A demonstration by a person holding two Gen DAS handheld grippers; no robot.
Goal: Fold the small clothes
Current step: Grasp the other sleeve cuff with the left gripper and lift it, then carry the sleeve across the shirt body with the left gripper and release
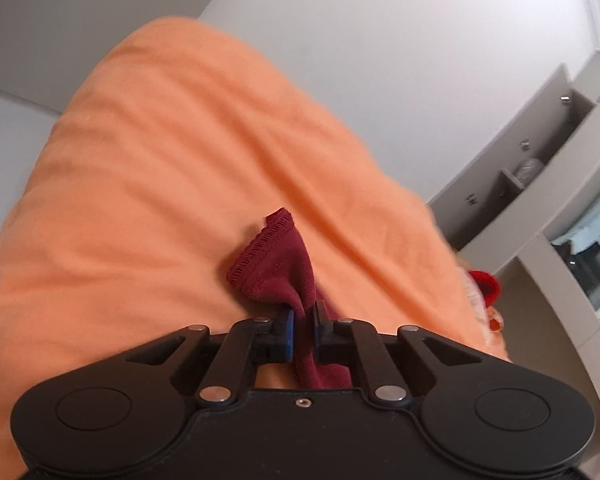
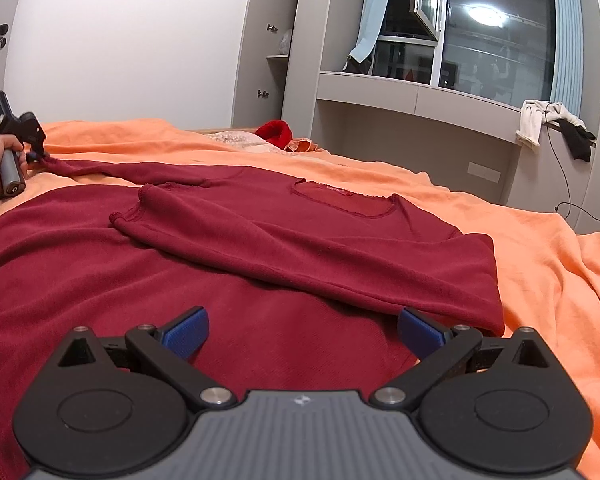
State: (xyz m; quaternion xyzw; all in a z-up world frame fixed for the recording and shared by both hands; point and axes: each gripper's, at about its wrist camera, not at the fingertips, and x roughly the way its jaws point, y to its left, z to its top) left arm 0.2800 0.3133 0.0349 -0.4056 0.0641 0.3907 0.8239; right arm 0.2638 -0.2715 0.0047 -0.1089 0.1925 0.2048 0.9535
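Maroon long-sleeved top point(image 2: 260, 248) lies spread flat on an orange blanket point(image 2: 500, 248) that covers the bed, its body filling the near and middle part of the right wrist view. At the far left of that view the left tongs point(image 2: 34, 148) sit low against the blanket, held by a person's hand point(image 2: 6, 145), and one sleeve point(image 2: 112, 170) runs stretched out from the garment's shoulder to them. In the left wrist view the left tongs point(image 1: 303, 330) are clenched on that sleeve's cuff point(image 1: 266, 258): the fabric passes between the blue pads point(image 1: 287, 334), with the ribbed cuff edge bunched just ahead of the tips and more cloth trailing back under the tool. Moving right, the other sleeve point(image 2: 228, 236) is folded across the chest, its cuff end pointing left, and the round neckline point(image 2: 340, 198) lies beyond it toward the far side of the bed. The right tongs point(image 2: 302, 330) are released, their blue pads point(image 2: 188, 332) spread wide apart just over the lower body of the top, close to the edge of the folded layer. Behind the bed, a red knitted item point(image 2: 276, 131) rests near the pillow end, then grey cabinets point(image 2: 268, 44), a window point(image 2: 496, 28) with pale blue curtains, and white and black clothes point(image 2: 556, 126) draped on a ledge at the far right.
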